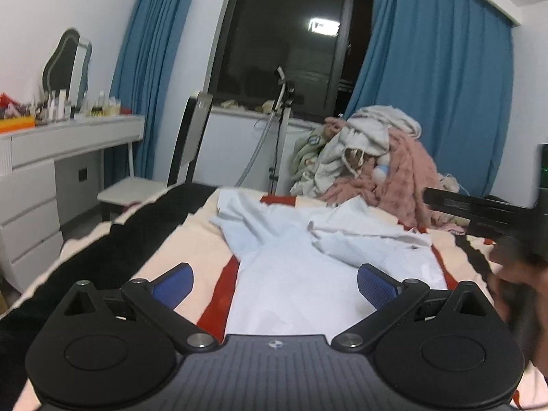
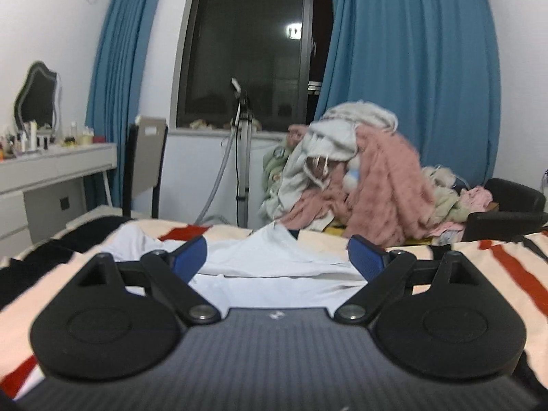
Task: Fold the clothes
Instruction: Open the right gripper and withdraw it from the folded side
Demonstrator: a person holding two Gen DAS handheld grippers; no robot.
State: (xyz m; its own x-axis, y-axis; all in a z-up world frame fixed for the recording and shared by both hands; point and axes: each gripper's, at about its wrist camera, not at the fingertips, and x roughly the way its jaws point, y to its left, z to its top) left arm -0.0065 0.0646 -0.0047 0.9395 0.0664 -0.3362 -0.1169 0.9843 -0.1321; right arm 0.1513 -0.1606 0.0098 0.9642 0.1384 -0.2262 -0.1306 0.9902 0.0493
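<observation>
1 pale-blue garment, crumpled, on striped bed. 2 grippers, L & R, both w/ jaws apart, empty. 1 clothes heap behind; item count unclear.

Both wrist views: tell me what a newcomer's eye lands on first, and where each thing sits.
The rumpled pale blue garment lies spread on the striped bedspread, straight ahead of both open tools, the left tool and the right tool, neither holding anything. Beyond the bed's far edge, to the right, rises a heap of clothes topped by white and pink fabric. Behind it, blue curtains frame a dark window.
</observation>
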